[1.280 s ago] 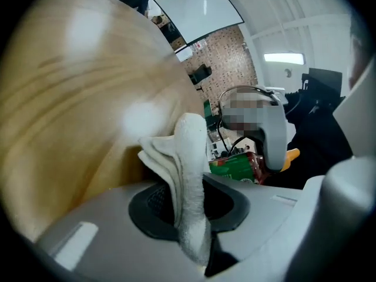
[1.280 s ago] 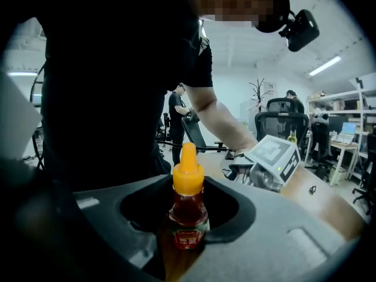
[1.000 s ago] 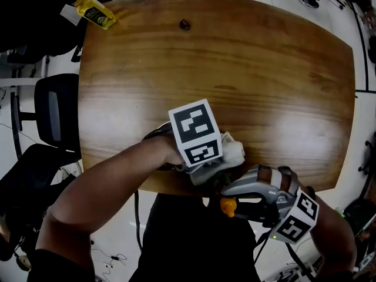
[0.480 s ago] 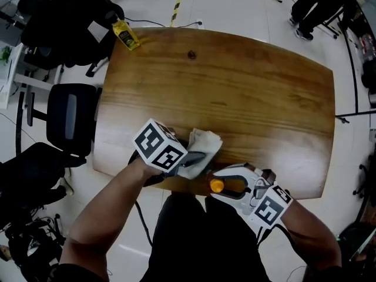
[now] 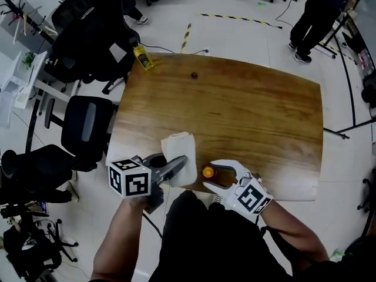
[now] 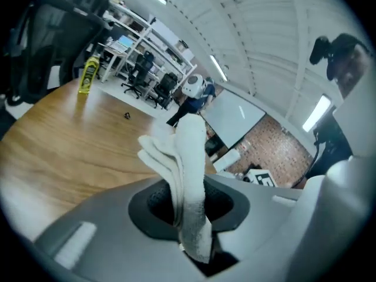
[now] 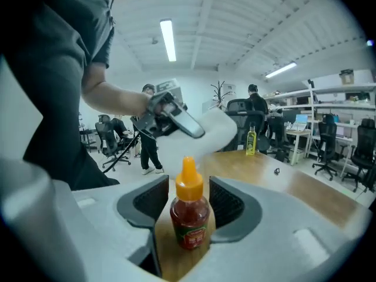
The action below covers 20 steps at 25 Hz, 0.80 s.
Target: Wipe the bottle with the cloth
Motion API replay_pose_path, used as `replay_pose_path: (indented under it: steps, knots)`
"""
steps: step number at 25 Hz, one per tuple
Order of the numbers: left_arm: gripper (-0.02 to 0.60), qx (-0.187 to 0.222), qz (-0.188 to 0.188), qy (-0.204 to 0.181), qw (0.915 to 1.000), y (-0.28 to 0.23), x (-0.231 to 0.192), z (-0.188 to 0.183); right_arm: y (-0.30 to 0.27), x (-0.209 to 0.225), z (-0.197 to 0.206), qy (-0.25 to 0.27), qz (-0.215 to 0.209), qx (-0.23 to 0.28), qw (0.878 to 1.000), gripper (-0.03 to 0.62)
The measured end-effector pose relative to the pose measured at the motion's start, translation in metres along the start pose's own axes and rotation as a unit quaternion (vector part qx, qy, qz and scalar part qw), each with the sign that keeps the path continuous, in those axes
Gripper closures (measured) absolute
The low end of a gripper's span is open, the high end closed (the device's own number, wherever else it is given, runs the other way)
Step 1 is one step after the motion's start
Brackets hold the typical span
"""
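A small bottle (image 5: 208, 171) of red sauce with an orange cap stands upright on the wooden table (image 5: 252, 110) near its front edge. My right gripper (image 5: 211, 175) sits around it. In the right gripper view the bottle (image 7: 189, 213) stands between the opening jaws of that gripper (image 7: 189, 201), with a gap on each side. My left gripper (image 5: 178, 165) is shut on a folded white cloth (image 5: 179, 154), held just left of the bottle. In the left gripper view the cloth (image 6: 188, 157) sticks up from between the pads.
A yellow bottle (image 5: 143, 56) stands at the table's far left corner, and a small dark object (image 5: 194, 74) lies near the far edge. Black office chairs (image 5: 88, 125) stand left of the table. A person (image 5: 311, 16) stands at the far right.
The bottle went from held beyond the table's front edge to standing on the table. The right jaws have widened off it. The left gripper has drawn the cloth away to the left.
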<state>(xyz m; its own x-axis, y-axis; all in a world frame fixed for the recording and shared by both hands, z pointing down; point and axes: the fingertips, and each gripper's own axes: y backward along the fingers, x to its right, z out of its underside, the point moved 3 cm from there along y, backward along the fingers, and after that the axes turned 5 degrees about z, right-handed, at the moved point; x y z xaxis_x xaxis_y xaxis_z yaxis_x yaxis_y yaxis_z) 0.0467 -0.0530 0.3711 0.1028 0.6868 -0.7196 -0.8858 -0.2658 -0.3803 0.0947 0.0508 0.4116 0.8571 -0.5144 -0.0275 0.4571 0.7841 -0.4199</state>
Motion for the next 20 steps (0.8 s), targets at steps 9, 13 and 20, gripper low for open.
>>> replay_pose_path:
  steps: [9, 13, 20]
  knots:
    - [0.483, 0.117, -0.003, 0.112, 0.9869, 0.002, 0.022, 0.019, -0.009, -0.002, 0.005, 0.029, 0.027, 0.005, 0.999, 0.461]
    - [0.485, 0.11, -0.012, 0.133, 0.9848, -0.013, 0.023, 0.031, -0.012, 0.0, 0.004, 0.024, 0.038, -0.004, 0.999, 0.461]
    - [0.486, 0.09, -0.018, 0.116, 0.989, -0.026, 0.041, 0.036, -0.012, -0.002, 0.004, 0.036, 0.042, -0.018, 0.998, 0.461]
